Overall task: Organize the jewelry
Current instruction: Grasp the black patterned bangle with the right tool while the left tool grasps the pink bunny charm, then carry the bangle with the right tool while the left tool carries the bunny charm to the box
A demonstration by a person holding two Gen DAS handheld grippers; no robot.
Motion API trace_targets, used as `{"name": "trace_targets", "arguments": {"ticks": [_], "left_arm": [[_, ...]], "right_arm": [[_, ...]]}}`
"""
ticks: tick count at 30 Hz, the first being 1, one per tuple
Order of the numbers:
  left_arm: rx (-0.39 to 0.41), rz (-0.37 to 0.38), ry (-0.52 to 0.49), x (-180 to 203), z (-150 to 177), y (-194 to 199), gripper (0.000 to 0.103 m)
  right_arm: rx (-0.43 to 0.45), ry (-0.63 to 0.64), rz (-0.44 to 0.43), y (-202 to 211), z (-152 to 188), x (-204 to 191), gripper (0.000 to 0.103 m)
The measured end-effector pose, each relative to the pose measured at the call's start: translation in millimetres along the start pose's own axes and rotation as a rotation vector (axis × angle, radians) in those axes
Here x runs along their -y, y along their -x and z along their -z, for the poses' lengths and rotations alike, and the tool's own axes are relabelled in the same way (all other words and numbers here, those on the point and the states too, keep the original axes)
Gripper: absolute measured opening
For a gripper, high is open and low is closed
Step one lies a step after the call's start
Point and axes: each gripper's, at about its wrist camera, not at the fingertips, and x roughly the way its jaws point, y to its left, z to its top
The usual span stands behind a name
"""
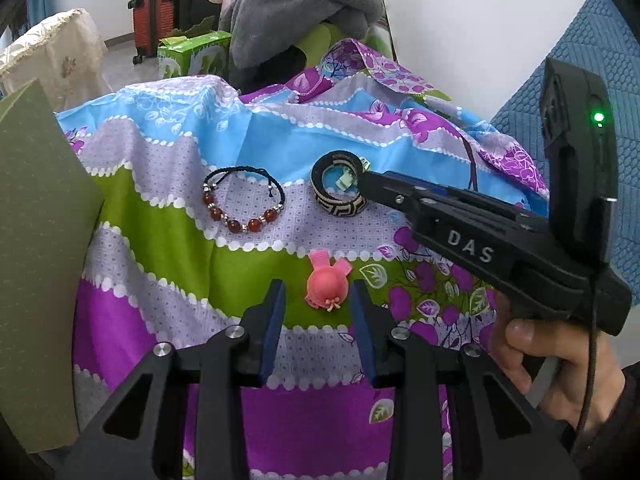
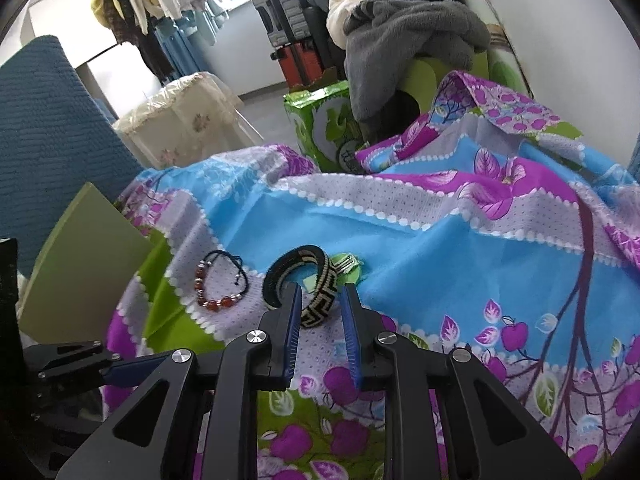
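Observation:
A black-and-cream woven bangle (image 1: pixel 338 185) lies on the patterned cloth (image 1: pixel 256 264), over a small green clip (image 2: pixel 347 263). My right gripper (image 2: pixel 319 289) is open, its blue pads on either side of the bangle's (image 2: pixel 316 302) near band without closing on it; in the left wrist view its tip (image 1: pixel 366 182) is at the bangle's right edge. A red bead bracelet (image 1: pixel 244 204) on a dark cord lies left of the bangle, also in the right wrist view (image 2: pixel 219 283). A pink hair clip (image 1: pixel 328 282) lies between the open fingers of my left gripper (image 1: pixel 318 286), untouched.
A flat green box lid (image 1: pixel 36 240) stands at the left edge of the cloth, also in the right wrist view (image 2: pixel 84 264). A green carton (image 2: pixel 320 128), a grey fleece pile (image 1: pixel 296 12) and a blue chair back (image 2: pixel 44 136) lie beyond.

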Motion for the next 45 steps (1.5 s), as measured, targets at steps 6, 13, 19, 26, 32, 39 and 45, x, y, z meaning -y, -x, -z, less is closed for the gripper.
{"name": "trace_targets", "arguments": {"ticks": [6, 13, 19, 26, 32, 39, 45], "left_arm": [[-0.014, 0.001, -0.016, 3.5, 0.1, -7.7, 0.028], [-0.008, -0.005, -0.034, 5.6, 1.4, -13.4, 0.027], [0.005, 0.002, -0.035, 4.7, 0.4, -14.9, 0.024], [0.029, 0.001, 0.016, -4.7, -1.4, -4.9, 0.024], [0.055, 0.0, 0.036, -11.8, -3.6, 9.6, 0.023], [0.07, 0.013, 0.036, -20.5, 4.6, 29.9, 0.023], [0.065, 0.067, 0.028, -23.6, 10.8, 50.1, 0.023]], "right_arm": [[-0.013, 0.005, -0.003, -8.1, 0.0, 0.0, 0.016], [-0.023, 0.003, 0.004, -13.6, -0.2, -0.1, 0.012], [-0.023, -0.002, 0.009, -14.1, 1.1, -1.2, 0.007], [-0.008, -0.027, 0.045, -4.1, 1.1, -0.6, 0.006], [0.001, -0.039, 0.082, 13.1, 2.9, -5.1, 0.006], [-0.02, -0.044, 0.116, 37.6, 16.1, -17.7, 0.006], [-0.035, -0.069, 0.127, 67.2, 33.9, -35.6, 0.006]]}}
